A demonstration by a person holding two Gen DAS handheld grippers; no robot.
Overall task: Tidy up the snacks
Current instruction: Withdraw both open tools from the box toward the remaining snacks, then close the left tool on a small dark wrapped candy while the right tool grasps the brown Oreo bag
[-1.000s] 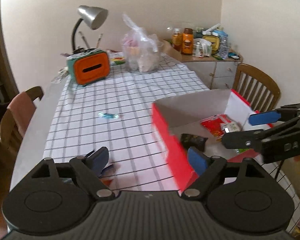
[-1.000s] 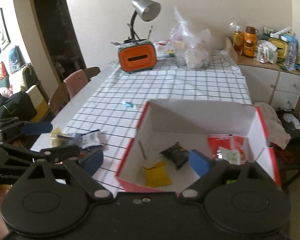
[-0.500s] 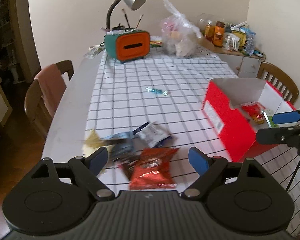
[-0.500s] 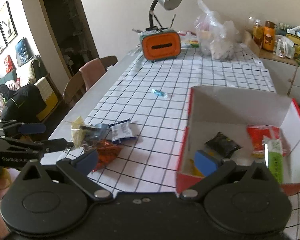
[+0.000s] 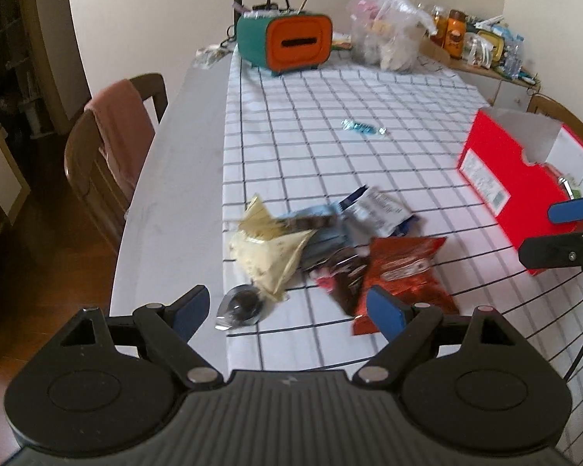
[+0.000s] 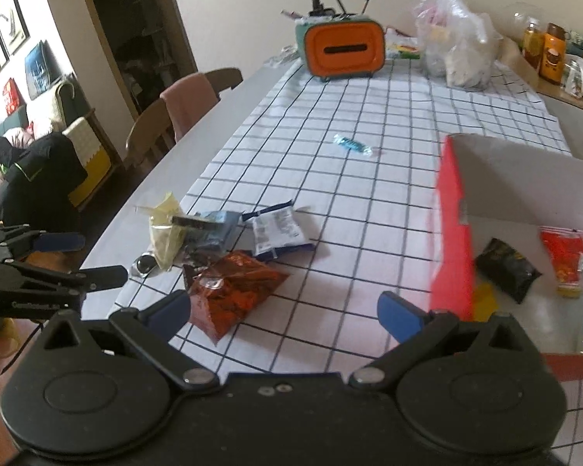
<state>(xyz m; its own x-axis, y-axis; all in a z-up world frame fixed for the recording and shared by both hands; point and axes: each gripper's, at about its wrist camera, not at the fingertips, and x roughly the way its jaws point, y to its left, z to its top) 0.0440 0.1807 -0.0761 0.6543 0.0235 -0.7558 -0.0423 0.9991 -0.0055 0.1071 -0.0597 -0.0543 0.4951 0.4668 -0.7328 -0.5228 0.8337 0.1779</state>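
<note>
Snacks (image 5: pixel 330 244) lie heaped near the table (image 5: pixel 167 178) edge, left of the red box (image 6: pixel 452 233); my left tool (image 5: pixel 287 308) hangs open and empty over them, right tool (image 6: pixel 287 312) likewise open, so next I judge: lower onto the red packet (image 5: pixel 400 272) and close.

**Colours on the table**

White tablecloth with a black grid (image 5: pixel 330 124). Red cardboard box, white inside (image 5: pixel 497 178), at right. Shiny orange-red snack bag (image 5: pixel 404 268) near; pale yellow packet (image 5: pixel 264 248) at left; teal-and-orange case (image 5: pixel 287 42) far.
</note>
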